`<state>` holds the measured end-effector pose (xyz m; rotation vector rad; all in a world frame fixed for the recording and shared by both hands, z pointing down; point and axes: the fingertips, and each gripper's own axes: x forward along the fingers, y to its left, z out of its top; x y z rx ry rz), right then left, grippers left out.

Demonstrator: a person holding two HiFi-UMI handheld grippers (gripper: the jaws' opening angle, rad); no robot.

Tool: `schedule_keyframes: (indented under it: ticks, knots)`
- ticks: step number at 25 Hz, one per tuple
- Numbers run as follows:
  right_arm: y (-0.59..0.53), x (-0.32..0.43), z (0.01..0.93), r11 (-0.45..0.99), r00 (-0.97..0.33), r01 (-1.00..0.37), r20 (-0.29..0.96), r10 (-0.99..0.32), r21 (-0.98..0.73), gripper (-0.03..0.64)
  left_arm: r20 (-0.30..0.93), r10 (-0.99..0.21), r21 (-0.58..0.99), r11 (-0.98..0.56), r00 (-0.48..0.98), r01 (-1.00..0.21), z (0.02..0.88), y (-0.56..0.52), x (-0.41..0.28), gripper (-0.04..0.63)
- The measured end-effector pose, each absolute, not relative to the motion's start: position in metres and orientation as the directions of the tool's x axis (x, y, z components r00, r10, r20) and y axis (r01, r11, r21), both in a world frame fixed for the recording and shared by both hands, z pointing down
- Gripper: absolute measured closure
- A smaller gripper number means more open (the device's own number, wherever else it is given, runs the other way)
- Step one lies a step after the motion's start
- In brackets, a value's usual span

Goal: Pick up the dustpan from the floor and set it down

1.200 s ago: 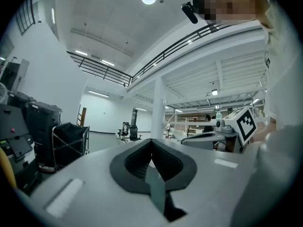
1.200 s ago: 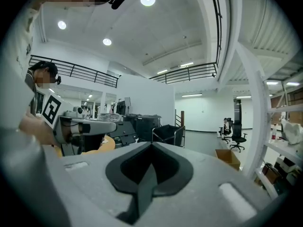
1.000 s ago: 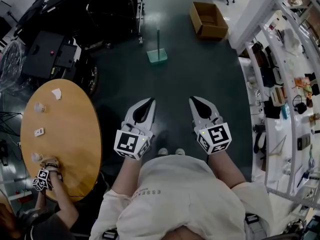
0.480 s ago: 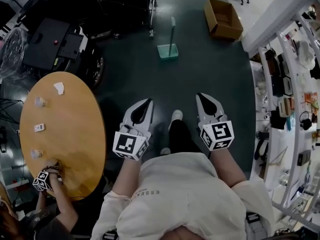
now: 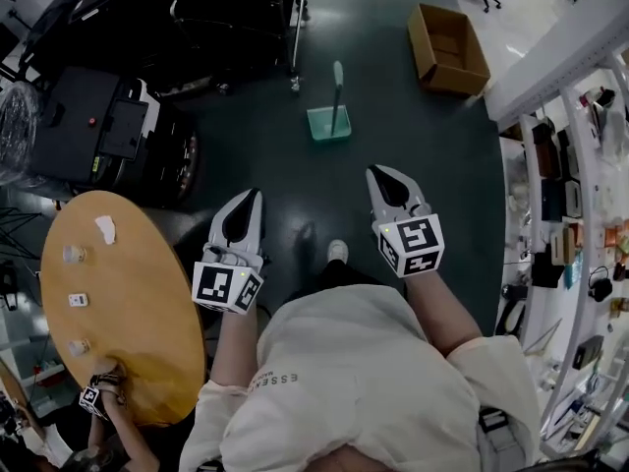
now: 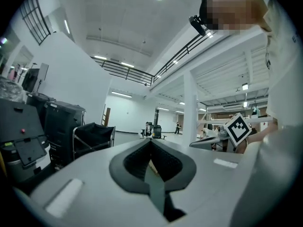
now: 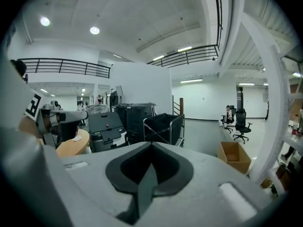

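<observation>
The dustpan (image 5: 327, 124) is pale green with an upright handle (image 5: 337, 85). It stands on the dark floor ahead of me in the head view. Both grippers hang in the air short of it, well apart from it. My left gripper (image 5: 252, 197) is to its lower left, jaws together and nothing between them. My right gripper (image 5: 376, 173) is to its lower right, also shut and empty. In the left gripper view the left gripper (image 6: 151, 142) points level across the hall. In the right gripper view the right gripper (image 7: 151, 144) points slightly down. Neither gripper view shows the dustpan.
An open cardboard box (image 5: 447, 35) lies beyond the dustpan to the right. Black carts and machines (image 5: 93, 126) crowd the left. A round wooden table (image 5: 128, 342) sits lower left, another person's hand (image 5: 98, 396) at its edge. Shelving (image 5: 570, 214) lines the right side.
The person has walked toward the dustpan, which now sits lower and nearer in the head view. Both grippers travelled along with the body, their jaws staying together.
</observation>
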<state>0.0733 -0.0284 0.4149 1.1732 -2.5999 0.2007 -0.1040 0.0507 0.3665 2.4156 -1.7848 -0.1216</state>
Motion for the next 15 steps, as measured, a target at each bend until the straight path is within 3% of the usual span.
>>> schedule_keyframes:
  ticks: [5,14,15]
  knots:
    - [-0.112,0.052,0.443,0.662,-0.614,-0.75,0.387,-0.688,-0.011,0.626,0.059,-0.959,0.177,-0.264,0.278,-0.948,0.38,-0.031,-0.128,0.588]
    - [-0.259,-0.005,0.493,0.645,-0.576,-0.763,0.493,-0.651,-0.041,0.626,0.1,-0.916,0.23,-0.358,0.388,-0.905,0.431,-0.199,-0.155,0.58]
    - [-0.277,-0.012,0.502,0.635,-0.564,-0.771,0.511,-0.649,-0.043,0.593,0.108,-0.907,0.248,-0.373,0.408,-0.894,0.436,-0.221,-0.159,0.58]
